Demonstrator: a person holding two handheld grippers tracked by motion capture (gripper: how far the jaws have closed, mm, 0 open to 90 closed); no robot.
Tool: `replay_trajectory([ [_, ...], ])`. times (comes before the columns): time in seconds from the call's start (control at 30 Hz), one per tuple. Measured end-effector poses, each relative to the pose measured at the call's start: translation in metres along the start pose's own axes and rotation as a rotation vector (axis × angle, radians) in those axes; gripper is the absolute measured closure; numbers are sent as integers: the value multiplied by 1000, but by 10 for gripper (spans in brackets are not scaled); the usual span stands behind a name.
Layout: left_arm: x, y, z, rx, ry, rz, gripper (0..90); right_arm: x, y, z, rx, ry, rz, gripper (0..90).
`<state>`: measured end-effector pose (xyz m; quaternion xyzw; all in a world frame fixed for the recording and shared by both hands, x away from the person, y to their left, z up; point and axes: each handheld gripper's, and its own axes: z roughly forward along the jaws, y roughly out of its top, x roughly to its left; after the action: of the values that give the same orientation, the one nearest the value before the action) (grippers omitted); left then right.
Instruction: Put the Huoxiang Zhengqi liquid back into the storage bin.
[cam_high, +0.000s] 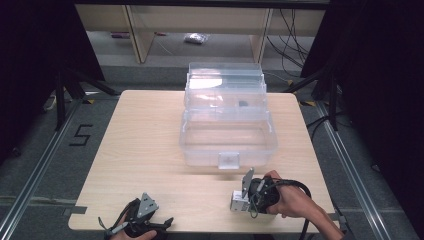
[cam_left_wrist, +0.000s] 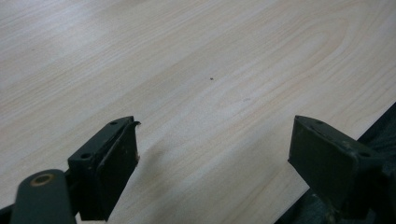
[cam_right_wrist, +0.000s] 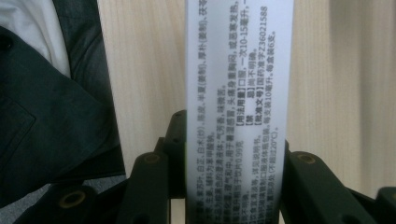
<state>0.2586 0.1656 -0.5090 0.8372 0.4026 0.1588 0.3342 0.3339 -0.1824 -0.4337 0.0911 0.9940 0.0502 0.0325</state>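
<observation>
A clear plastic box with its lid raised stands at the middle of the wooden table; a small dark item lies in its upper tray. My right gripper is near the front edge, right of centre, shut on a small white carton. In the right gripper view the carton shows a face of printed text and stands between the two black jaws. My left gripper rests at the front left edge. Its fingers are wide apart over bare wood, with nothing between them.
The box has a clear latch on its front wall, a short way beyond the carton. Grey floor with rails runs along both sides of the table. A wooden shelf unit stands behind it.
</observation>
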Motion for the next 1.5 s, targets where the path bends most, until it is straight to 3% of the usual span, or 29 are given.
replay_trajectory([
  [0.27, 0, 0, 0, -2, -1, 0, 150, -7, 2, -15, -22, -8, -22, 649],
  [0.3, 0, 0, 0, -4, -3, -5, 150, -12, 2, -19, -33, -14, -65, 649],
  [0.37, 0, 0, 0, -1, -5, -4, 150, -11, 3, -23, -24, -7, -34, 648],
  [0.4, 0, 0, 0, -1, -5, -4, 150, -13, 4, -25, -32, -9, -67, 648],
  [0.43, 0, 0, -1, 0, -7, -2, 150, -13, 4, -25, -32, -9, -67, 648],
  [0.47, -2, 0, 1, -23, -12, -30, 150, -14, 4, -27, -35, -8, -69, 649],
  [0.53, 0, 0, 1, -10, -1, -15, 150, -16, 5, -29, -40, -4, -73, 649],
  [0.57, 0, 0, 1, -16, -1, -21, 150, -14, 5, -31, -27, -6, -36, 649],
  [0.63, 0, 0, 0, -16, -2, -19, 150, -17, 6, -33, -28, -11, -49, 649],
  [0.67, 0, 1, -1, -13, -10, -16, 150, -19, 8, -34, -29, -10, -78, 649],
  [0.7, 0, 0, 1, -17, 0, -24, 150, -21, 9, -38, -31, -8, -56, 649],
  [0.77, 0, 0, 1, -16, 1, -23, 150, -24, 10, -41, -48, -12, -67, 649],
  [0.8, 0, 0, 1, -16, 1, -23, 150, -23, 11, -43, -39, -12, -43, 649],
  [0.83, 0, 0, 1, -16, 2, -20, 150, -28, 12, -42, -58, -18, -101, 649],
  [0.93, -1, 0, 1, -16, -1, -18, 150, -26, 13, -45, -53, -24, -63, 649],
  [1.1, 0, 0, 1, -17, 2, -22, 150, -30, 15, -52, -64, -13, -67, 649],
  [1.13, 0, 0, 1, -17, 2, -22, 150, -34, 17, -56, -62, -16, -97, 650],
  [1.23, -1, 0, 0, -19, -6, -23, 150, -37, 18, -59, -70, -19, -111, 650],
  [1.33, 0, 0, 0, -23, -6, -29, 150, -38, 19, -68, -58, -26, -70, 651],
  [1.4, -1, 0, 0, -19, -7, -28, 150, -42, 21, -73, -67, -27, -94, 651],
  [1.43, 0, 0, -1, -10, -7, -10, 150, -46, 23, -77, -83, -23, -140, 651],
  [1.5, 0, 0, 0, -14, 2, -14, 150, -49, 25, -82, -75, -23, -128, 651],
])
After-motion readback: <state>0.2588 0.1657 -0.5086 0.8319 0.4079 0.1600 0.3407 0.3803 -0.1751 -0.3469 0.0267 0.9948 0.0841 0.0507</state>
